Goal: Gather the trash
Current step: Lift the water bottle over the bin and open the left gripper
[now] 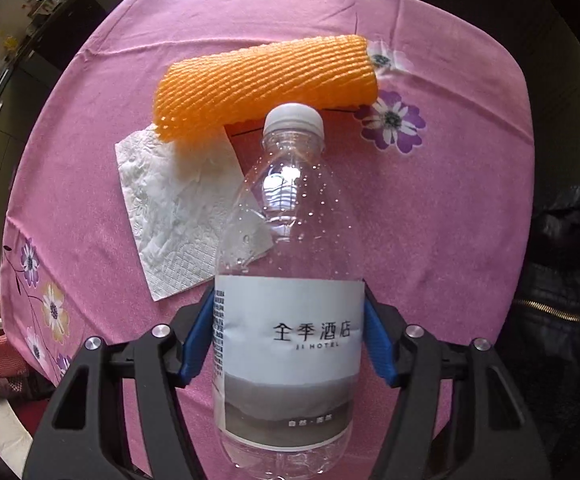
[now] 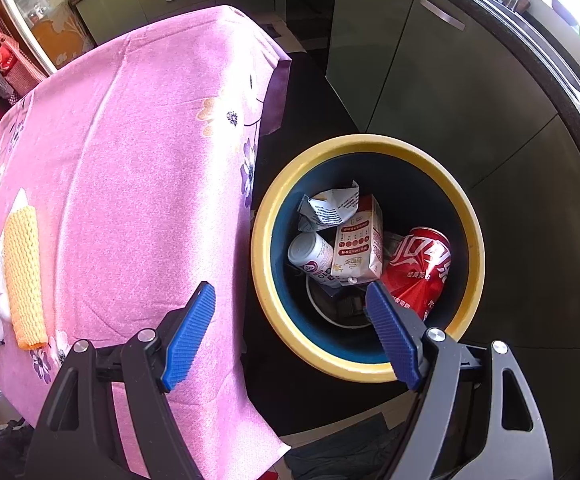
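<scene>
Partway through: the bin holds trash, but three pieces are not in it yet.

Your left hand-held gripper (image 1: 290,344) is clamped on the empty bottle (image 1: 288,280) over the pink surface (image 1: 449,220), where the orange foam net (image 1: 266,84) and the napkin (image 1: 178,216) lie. Your right hand-held gripper (image 2: 291,334) hangs with fingers apart and empty at the bin (image 2: 471,232), which already holds a red can (image 2: 417,268), a carton (image 2: 359,244) and more.
</scene>
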Available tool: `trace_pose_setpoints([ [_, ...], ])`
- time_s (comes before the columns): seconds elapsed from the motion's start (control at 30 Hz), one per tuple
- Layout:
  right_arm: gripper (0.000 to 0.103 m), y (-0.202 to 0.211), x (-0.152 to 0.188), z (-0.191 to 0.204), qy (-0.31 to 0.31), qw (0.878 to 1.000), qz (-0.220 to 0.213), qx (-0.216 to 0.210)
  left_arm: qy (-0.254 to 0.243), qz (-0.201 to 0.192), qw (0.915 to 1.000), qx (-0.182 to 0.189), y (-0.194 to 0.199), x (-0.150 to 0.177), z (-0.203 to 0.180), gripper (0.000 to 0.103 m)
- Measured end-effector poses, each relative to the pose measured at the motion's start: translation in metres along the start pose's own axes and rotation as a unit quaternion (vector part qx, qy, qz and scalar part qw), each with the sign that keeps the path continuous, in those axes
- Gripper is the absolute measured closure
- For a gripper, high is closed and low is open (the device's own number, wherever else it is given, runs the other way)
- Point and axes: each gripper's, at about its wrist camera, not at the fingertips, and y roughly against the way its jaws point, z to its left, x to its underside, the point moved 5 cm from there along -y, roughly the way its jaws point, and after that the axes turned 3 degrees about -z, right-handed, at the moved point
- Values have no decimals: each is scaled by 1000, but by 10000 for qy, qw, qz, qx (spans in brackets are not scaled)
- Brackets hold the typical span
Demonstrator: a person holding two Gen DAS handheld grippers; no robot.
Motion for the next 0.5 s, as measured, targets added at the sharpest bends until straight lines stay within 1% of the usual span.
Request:
trace_pose_setpoints([
  [0.1, 26, 2, 1, 1, 19, 10000, -12, -9, 41, -125, 9996, -249, 13, 0, 3, 41],
  [0.3, 26, 8, 4, -2, -36, 9999, -103, -63, 4, -222, 9985, -500, 30, -9, 1, 41],
  [0.5, 26, 8, 9, -9, -63, 9998, -126, -108, 34, -267, 9979, -592, 40, -15, 1, 41],
])
